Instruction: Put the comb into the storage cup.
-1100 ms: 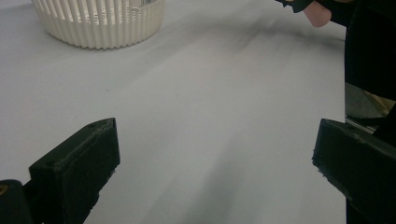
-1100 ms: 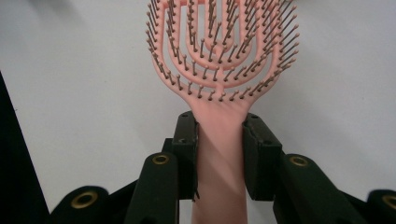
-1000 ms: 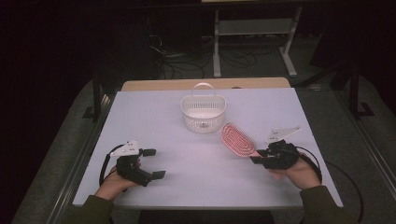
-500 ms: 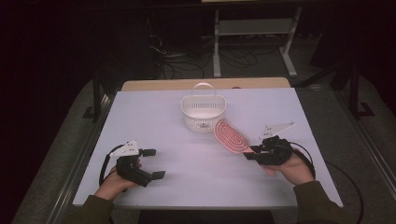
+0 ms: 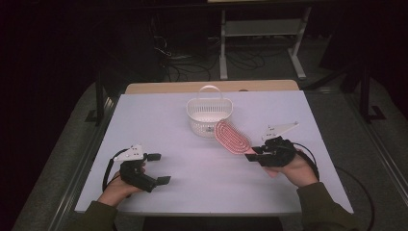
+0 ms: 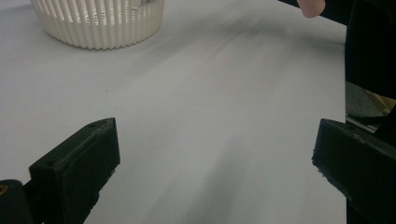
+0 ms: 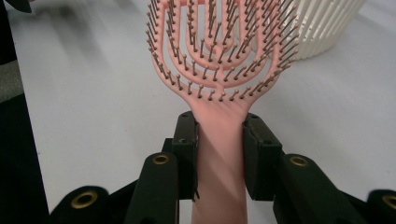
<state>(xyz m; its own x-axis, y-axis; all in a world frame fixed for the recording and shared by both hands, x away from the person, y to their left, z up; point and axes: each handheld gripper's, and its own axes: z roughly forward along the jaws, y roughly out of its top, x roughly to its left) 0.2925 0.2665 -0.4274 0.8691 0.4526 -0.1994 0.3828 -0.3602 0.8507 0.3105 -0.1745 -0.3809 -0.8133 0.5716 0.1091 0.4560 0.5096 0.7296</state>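
On the white table top, largest item first: white slatted basket with an upright loop handle, standing beyond both grippers toward the far edge, nearer the right one. Next, pink hairbrush: vented paddle head, bristles facing up; head tip reaches the basket's near wall, whether it touches cannot be told. Right gripper is clamped on the brush handle; in the right gripper view the two black pads press the handle from either side, just behind the neck where the head widens, and the head runs straight out ahead of the fingertips with the basket past it to the right. Brush appears held clear of the table, tilted up toward the basket. Left gripper sits near the front left of the table, well apart from brush and basket; jaws wide apart, bare table between the fingers, basket far ahead and off to the left of them.
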